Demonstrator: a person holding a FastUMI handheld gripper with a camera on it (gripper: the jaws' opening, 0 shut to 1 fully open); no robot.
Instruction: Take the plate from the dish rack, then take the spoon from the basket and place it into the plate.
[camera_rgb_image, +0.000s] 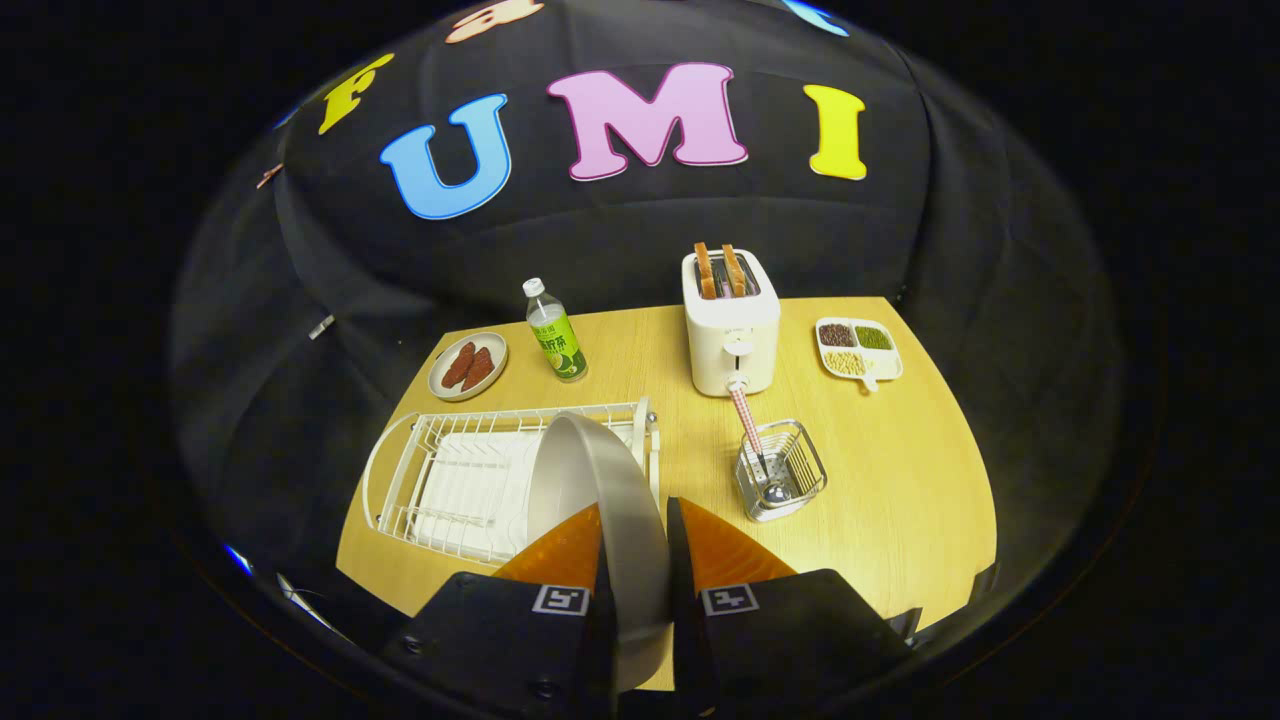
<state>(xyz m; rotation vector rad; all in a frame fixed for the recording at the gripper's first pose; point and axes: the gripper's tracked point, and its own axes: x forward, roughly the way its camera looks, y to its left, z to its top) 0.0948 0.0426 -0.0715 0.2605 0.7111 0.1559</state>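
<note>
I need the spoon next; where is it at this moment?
In the gripper view, the spoon stands in the wire basket beyond the fingers, just in front of the toaster, apart from the dish rack.

the gripper (634, 540) is showing two orange, wedge-shaped fingers (560, 550) tapering forward from chunky black blocks. each block is carrying a small square black-and-white marker near its inner edge, and round screw heads are dotting the left block.

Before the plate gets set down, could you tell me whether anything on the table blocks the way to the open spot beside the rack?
Nothing visible does. The gripper is shut on the plate above the dish rack; the bare table lies beyond the basket holding the spoon.
</note>
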